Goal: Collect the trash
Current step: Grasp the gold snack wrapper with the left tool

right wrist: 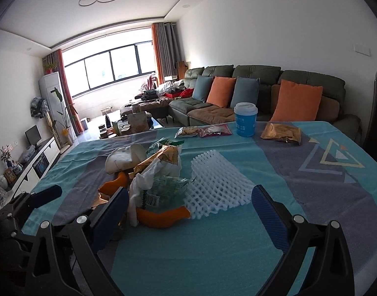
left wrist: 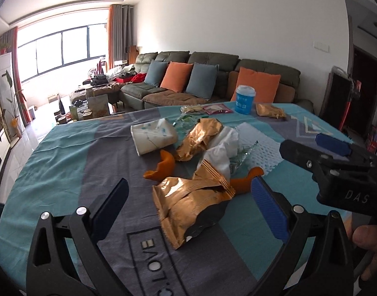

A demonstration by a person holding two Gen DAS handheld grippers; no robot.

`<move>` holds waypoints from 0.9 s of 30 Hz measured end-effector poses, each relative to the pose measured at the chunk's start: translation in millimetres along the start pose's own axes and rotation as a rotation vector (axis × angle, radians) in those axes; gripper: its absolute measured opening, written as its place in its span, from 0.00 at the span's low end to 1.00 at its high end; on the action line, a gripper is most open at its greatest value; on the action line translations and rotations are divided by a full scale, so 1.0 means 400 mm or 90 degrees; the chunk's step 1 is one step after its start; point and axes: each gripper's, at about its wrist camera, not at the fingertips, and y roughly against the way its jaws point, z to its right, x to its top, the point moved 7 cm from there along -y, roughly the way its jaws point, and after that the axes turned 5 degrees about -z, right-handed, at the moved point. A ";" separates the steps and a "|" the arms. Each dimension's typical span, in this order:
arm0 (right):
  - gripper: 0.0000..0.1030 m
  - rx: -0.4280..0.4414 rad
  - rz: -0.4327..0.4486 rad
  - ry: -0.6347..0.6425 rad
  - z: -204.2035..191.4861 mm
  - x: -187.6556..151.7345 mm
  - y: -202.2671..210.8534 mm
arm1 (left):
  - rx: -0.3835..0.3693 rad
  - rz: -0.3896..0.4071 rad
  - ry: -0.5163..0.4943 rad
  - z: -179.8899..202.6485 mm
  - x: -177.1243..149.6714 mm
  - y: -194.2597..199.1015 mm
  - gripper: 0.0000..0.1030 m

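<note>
Both grippers are hovering with jaws spread wide: left gripper (left wrist: 190,204) bracketing a gold wrapper (left wrist: 188,204), right gripper (right wrist: 190,209) facing white foam netting (right wrist: 218,185) mid-table.

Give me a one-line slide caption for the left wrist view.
Open left gripper fingers flank a crumpled gold foil snack bag amid orange peels, tissue and a tipped paper cup on a teal tablecloth.

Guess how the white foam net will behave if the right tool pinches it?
The foam net is open mesh, so probably very light and squashy; expect it to collapse between the fingers. It already lies curled, so likely floppy rather than stiff. One corner overlaps the orange peel, which may get dragged along.
</note>
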 end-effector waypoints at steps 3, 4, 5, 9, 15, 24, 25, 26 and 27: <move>0.93 -0.011 0.005 0.002 0.015 0.007 0.001 | 0.001 -0.008 -0.012 0.018 -0.008 -0.021 0.95; 0.93 -0.011 0.004 -0.003 0.023 0.009 0.001 | 0.002 -0.009 -0.017 0.021 -0.010 -0.028 0.95; 0.93 -0.011 0.005 -0.006 0.028 0.011 0.001 | 0.009 -0.010 -0.019 0.022 -0.012 -0.031 0.95; 0.93 -0.006 -0.002 -0.003 0.033 0.009 -0.007 | 0.027 -0.021 -0.013 0.016 -0.017 -0.054 0.94; 0.93 0.007 -0.009 -0.001 0.025 0.004 -0.021 | 0.029 -0.056 -0.012 0.008 -0.034 -0.087 0.76; 0.93 0.020 -0.012 0.007 0.005 0.012 -0.032 | 0.023 -0.084 -0.002 -0.004 -0.046 -0.114 0.62; 0.93 0.021 -0.012 0.008 0.002 0.013 -0.034 | 0.023 -0.087 0.001 -0.007 -0.048 -0.117 0.59; 0.93 0.023 -0.012 0.010 -0.002 0.014 -0.035 | 0.020 -0.091 0.005 -0.010 -0.049 -0.120 0.57; 0.93 0.024 -0.013 0.012 -0.005 0.014 -0.036 | 0.013 -0.095 0.014 -0.015 -0.050 -0.124 0.53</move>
